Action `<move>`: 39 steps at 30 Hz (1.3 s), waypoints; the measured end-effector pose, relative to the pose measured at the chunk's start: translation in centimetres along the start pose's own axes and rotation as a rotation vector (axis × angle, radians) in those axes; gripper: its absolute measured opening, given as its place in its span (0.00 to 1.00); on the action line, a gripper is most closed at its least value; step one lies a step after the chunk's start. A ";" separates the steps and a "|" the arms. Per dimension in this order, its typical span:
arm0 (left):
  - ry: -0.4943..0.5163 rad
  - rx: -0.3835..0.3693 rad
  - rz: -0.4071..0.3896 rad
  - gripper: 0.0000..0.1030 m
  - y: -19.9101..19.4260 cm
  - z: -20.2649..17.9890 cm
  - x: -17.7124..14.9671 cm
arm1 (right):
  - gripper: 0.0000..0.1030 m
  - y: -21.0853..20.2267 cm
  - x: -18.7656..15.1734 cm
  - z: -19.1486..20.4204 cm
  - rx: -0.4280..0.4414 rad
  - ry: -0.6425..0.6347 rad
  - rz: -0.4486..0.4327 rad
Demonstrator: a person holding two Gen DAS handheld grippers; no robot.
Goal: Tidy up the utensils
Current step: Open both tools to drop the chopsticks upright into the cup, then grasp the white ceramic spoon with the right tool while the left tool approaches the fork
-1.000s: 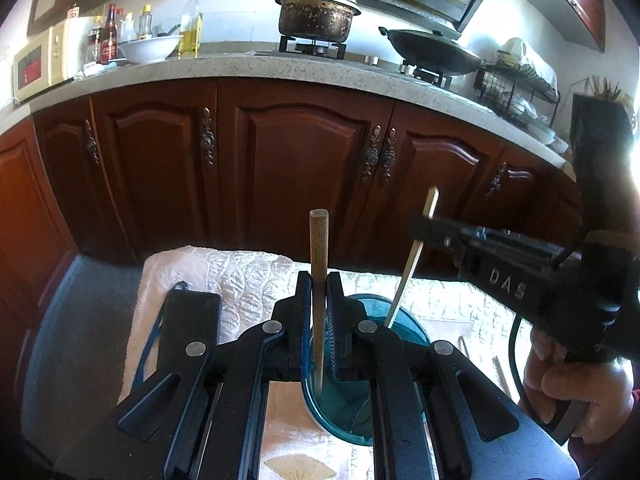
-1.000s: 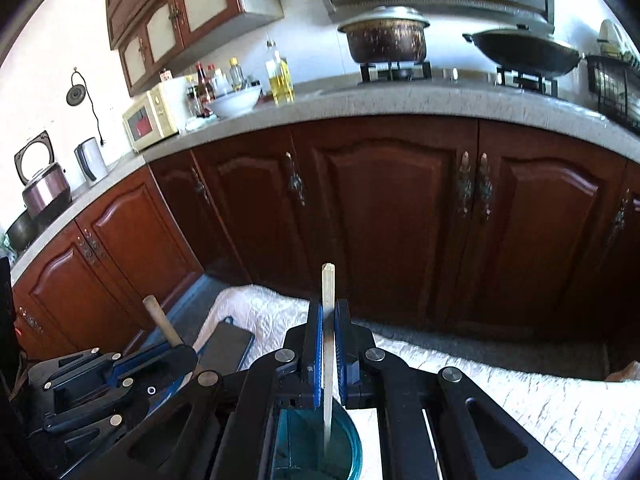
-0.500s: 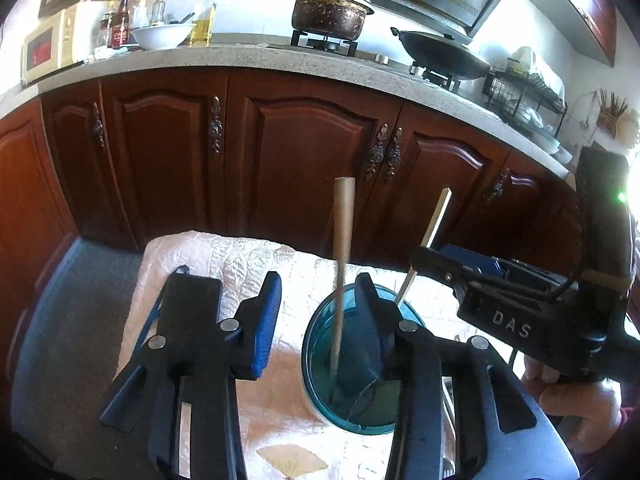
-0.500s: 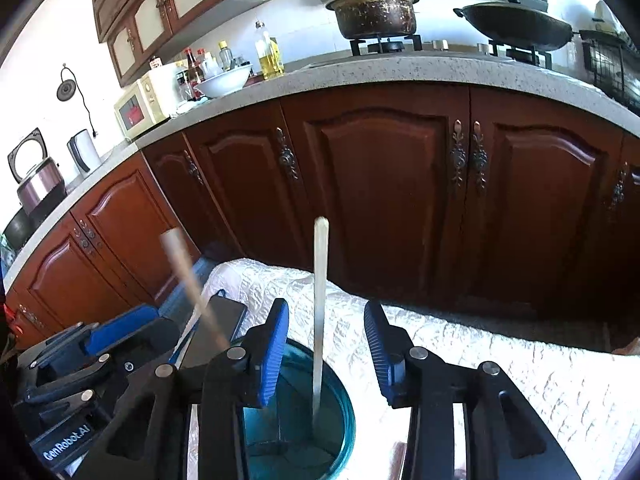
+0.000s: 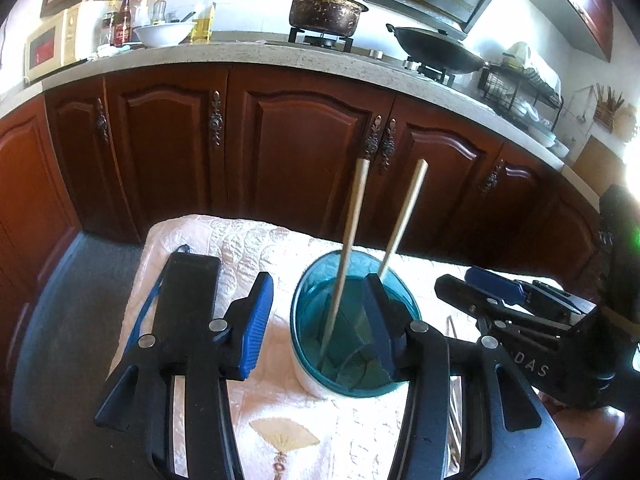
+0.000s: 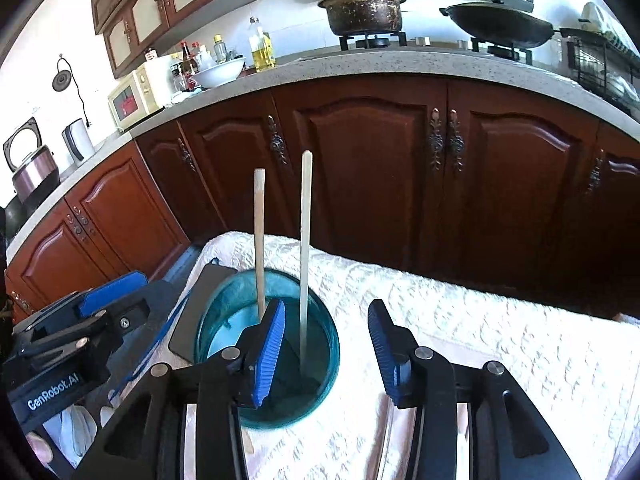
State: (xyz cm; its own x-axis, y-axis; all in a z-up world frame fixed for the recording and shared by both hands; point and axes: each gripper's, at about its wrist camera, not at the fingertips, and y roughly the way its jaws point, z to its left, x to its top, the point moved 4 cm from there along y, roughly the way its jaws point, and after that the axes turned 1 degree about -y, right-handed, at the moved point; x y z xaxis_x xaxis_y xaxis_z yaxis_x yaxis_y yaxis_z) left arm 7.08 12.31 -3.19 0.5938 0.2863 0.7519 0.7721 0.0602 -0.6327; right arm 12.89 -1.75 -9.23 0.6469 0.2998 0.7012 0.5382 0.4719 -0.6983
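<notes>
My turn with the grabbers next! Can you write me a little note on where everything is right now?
Left gripper: open, holding nothing; its jaws have just been opening.
Right gripper: open, holding nothing; its jaws have just been opening too.
Things: both wooden sticks, the thicker stick and the thinner stick, stand leaning inside the blue glass cup on the white cloth. A flat black case lies on the cloth beside the cup.
Done: both sticks are in the cup.
Left: pull both grippers clear. A metal rack shows at the edge; check there for more utensils.
</notes>
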 end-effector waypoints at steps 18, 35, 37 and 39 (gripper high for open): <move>0.076 -0.073 -0.003 0.45 -1.3 -4.8 -3.7 | 0.52 -6.1 -6.5 -4.9 -0.134 0.071 0.020; 0.112 -0.163 0.207 0.45 2.9 -7.9 -9.9 | 0.43 -4.2 -13.3 -12.4 -0.145 0.177 0.196; 0.115 -0.174 0.236 0.45 3.7 -8.2 -10.7 | 0.42 -3.1 -13.9 -12.7 -0.120 0.190 0.227; 0.113 -0.179 0.258 0.45 4.4 -8.5 -11.3 | 0.41 -1.9 -14.2 -13.0 -0.101 0.196 0.253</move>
State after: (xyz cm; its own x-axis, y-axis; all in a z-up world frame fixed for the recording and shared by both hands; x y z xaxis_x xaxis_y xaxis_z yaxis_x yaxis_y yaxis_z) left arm 5.67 1.20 -12.86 0.7884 0.1613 0.5937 0.6148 -0.1726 -0.7695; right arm 9.70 -17.69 -19.67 0.8532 0.2277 0.4693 0.3915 0.3150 -0.8646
